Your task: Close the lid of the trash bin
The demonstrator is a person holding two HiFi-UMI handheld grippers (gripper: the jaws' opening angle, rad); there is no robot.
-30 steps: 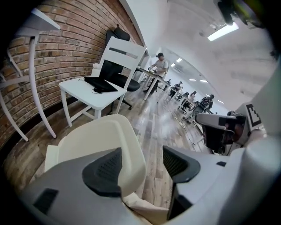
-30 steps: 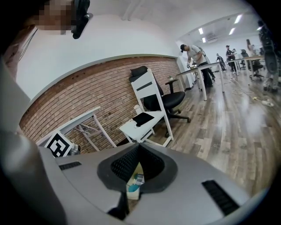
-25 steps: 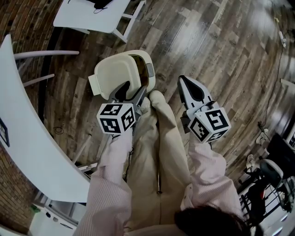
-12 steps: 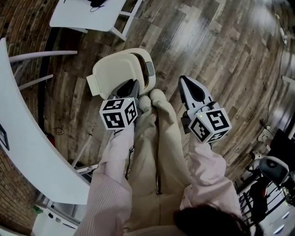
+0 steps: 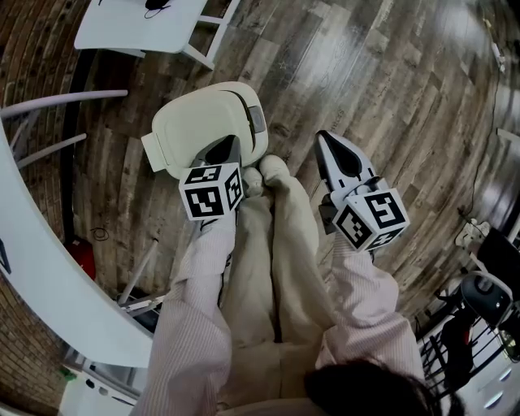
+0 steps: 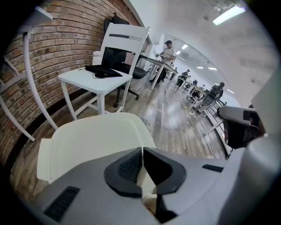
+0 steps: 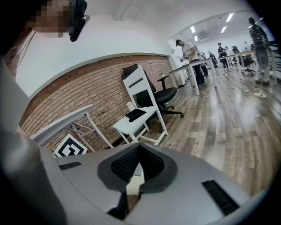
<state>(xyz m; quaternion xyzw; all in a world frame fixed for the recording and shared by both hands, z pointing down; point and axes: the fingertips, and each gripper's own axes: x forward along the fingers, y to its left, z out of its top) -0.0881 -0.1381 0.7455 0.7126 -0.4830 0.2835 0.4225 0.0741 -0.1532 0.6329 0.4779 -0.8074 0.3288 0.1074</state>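
The trash bin's cream lid (image 5: 199, 126) lies lowered over the bin, and no opening shows; a grey strip (image 5: 257, 122) runs along its right side. My left gripper (image 5: 232, 141) points down over the lid's near right edge. Its jaws have just been closing and now stand shut with nothing between them. In the left gripper view the lid (image 6: 94, 138) fills the space just beyond the left gripper (image 6: 142, 151). I cannot tell whether the tips touch it. My right gripper (image 5: 322, 138) hangs shut and empty over the floor to the right; the right gripper view shows its tips (image 7: 138, 147) together.
A long white table (image 5: 49, 268) curves along the left. A small white table (image 5: 138, 24) stands beyond the bin, with a dark office chair (image 7: 164, 94) behind it. The person's beige trouser legs (image 5: 276, 244) are between the grippers. A brick wall (image 6: 66, 39) is at the left.
The lid has swung down from half raised to covering the bin's opening. My left gripper has sunk towards it and its jaws have gone from open to shut. The right gripper has sunk slightly.
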